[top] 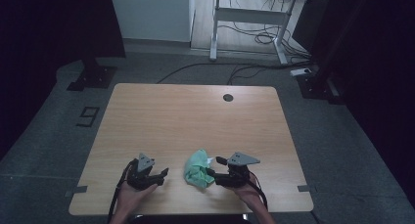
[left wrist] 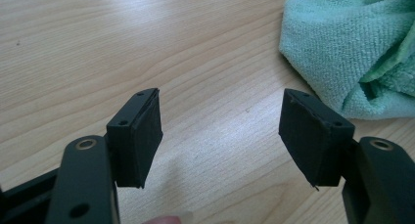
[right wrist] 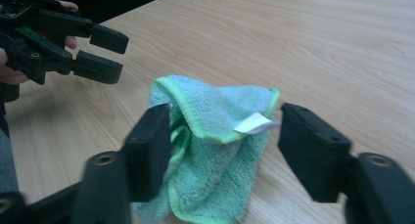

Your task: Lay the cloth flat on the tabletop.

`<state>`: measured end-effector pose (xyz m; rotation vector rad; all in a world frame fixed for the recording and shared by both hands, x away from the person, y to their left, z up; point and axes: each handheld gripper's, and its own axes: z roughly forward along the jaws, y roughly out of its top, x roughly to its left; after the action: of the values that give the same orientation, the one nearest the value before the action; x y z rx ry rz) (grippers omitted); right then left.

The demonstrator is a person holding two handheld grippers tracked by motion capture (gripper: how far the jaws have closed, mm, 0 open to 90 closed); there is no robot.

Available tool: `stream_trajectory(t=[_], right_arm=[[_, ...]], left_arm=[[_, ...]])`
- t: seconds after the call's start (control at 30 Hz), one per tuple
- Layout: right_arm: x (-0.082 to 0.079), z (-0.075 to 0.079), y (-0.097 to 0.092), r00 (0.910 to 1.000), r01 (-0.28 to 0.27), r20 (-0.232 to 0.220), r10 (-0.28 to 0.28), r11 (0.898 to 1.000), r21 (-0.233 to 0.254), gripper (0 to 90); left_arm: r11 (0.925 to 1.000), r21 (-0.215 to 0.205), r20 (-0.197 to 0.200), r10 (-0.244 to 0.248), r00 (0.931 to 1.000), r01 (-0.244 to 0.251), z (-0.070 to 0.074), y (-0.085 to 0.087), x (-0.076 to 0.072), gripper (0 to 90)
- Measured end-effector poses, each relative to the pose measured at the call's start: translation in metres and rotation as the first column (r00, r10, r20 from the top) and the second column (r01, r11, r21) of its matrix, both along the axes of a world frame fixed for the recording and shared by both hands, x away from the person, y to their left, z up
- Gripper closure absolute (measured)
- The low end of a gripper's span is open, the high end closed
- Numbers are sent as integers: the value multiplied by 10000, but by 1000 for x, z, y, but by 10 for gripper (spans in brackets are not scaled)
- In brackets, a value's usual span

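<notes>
A crumpled green towel [top: 197, 169] with a white label [right wrist: 254, 123] lies near the table's front edge. My right gripper [top: 215, 168] points left at it. In the right gripper view the towel [right wrist: 215, 150] bunches between the spread jaws of that gripper [right wrist: 225, 141], and the pads do not press it. My left gripper [top: 163, 175] rests a little to the towel's left, open and holding nothing. Its jaws [left wrist: 220, 131] frame bare wood, with the towel [left wrist: 352, 53] off to the upper right. The right gripper view also shows the left gripper [right wrist: 110, 55] beyond the towel.
The wooden table [top: 195, 116] has a round cable hole [top: 228, 97] near its far edge. Beyond it stand a white desk frame [top: 249, 18] and cables on the grey floor. Dark curtains hang on both sides.
</notes>
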<state>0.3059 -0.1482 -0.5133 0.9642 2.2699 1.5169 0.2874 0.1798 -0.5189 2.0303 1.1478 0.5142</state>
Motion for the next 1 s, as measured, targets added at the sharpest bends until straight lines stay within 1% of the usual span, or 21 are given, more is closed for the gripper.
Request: stream_trajectory(t=[0.03, 0.07, 0.13, 0.17, 0.2, 0.23, 0.27, 0.3, 0.33, 0.37, 0.4, 0.47, 0.5, 0.7, 0.73, 0.8, 0.83, 0.87, 0.93, 0.97, 1.0], right_arm=[[0, 0, 0, 10000, 0, 0, 0, 10000, 0, 398], [1, -2, 0, 9998, -136, -139, 135, 9999, -41, 441], [2, -4, 3, 9992, -343, -215, 339, 9993, -153, 465], [2, -4, 3, 9992, -343, -215, 339, 9993, -153, 465], [2, -5, 5, 9990, -384, -237, 379, 9990, -222, 471], [4, -7, 11, 9983, -555, -208, 547, 9975, -441, 496], [5, -9, 14, 9985, -518, -198, 507, 9969, -594, 512], [5, -9, 14, 9985, -518, -198, 507, 9969, -594, 512], [8, -11, 18, 9985, -491, -266, 473, 9961, -730, 589], [8, -11, 18, 9985, -491, -266, 473, 9961, -730, 589], [12, -14, 20, 9972, -574, -513, 538, 9958, -714, 679], [15, -16, 21, 9971, -489, -617, 439, 9955, -811, 780], [16, -16, 20, 9968, -428, -705, 369, 9955, -846, 804], [19, -17, 18, 9960, -495, -788, 430, 9954, -820, 838], [19, -17, 18, 9960, -495, -788, 430, 9954, -820, 838], [20, -16, 17, 9960, -433, -818, 367, 9958, -804, 839], [20, -16, 16, 9962, -420, -795, 356, 9958, -812, 840], [20, -15, 16, 9964, -380, -786, 315, 9959, -816, 840], [20, -15, 15, 9963, -366, -804, 308, 9967, -720, 841], [20, -15, 15, 9963, -366, -804, 308, 9967, -720, 841], [20, -14, 15, 9963, -379, -797, 323, 9969, -694, 841]], left_arm=[[10000, 0, 0, 0, 10000, 0, 0, 0, 0, 327], [10000, 7, -6, -41, 10000, 41, 0, -1, 0, 327], [10000, 13, -10, -89, 10000, 89, -1, -4, 1, 328], [10000, 13, -10, -89, 10000, 89, -1, -4, 1, 328], [9998, 49, -36, -176, 9998, 176, -1, -6, 1, 328], [9996, 75, -41, -261, 9997, 261, -2, -9, 1, 327], [9995, 83, -43, -293, 9996, 294, -2, -12, 1, 327], [9995, 83, -43, -293, 9996, 294, -2, -12, 1, 327], [9991, 112, -51, -404, 9992, 405, -2, -15, 0, 327], [9991, 112, -51, -404, 9992, 405, -2, -15, 0, 327], [9987, 101, -63, -491, 9988, 491, -2, -19, 0, 327], [9982, 72, -109, -599, 9981, 600, -2, -23, 1, 326], [9979, 21, -133, -645, 9978, 646, -2, -26, 1, 326], [9940, -192, -200, -1077, 9940, 1073, -1, -43, 3, 329], [9940, -192, -200, -1077, 9940, 1073, -1, -43, 3, 328], [9910, -394, -232, -1293, 9913, 1283, 0, -54, 5, 334], [9910, -394, -232, -1293, 9913, 1283, 0, -54, 5, 337], [9875, -460, -309, -1521, 9879, 1506, -1, -61, 6, 342], [9855, -378, -409, -1667, 9852, 1652, -4, -69, 7, 358], [9855, -378, -409, -1667, 9852, 1652, -4, -69, 7, 370], [9852, -372, -491, -1688, 9844, 1671, -7, -74, 8, 370]])
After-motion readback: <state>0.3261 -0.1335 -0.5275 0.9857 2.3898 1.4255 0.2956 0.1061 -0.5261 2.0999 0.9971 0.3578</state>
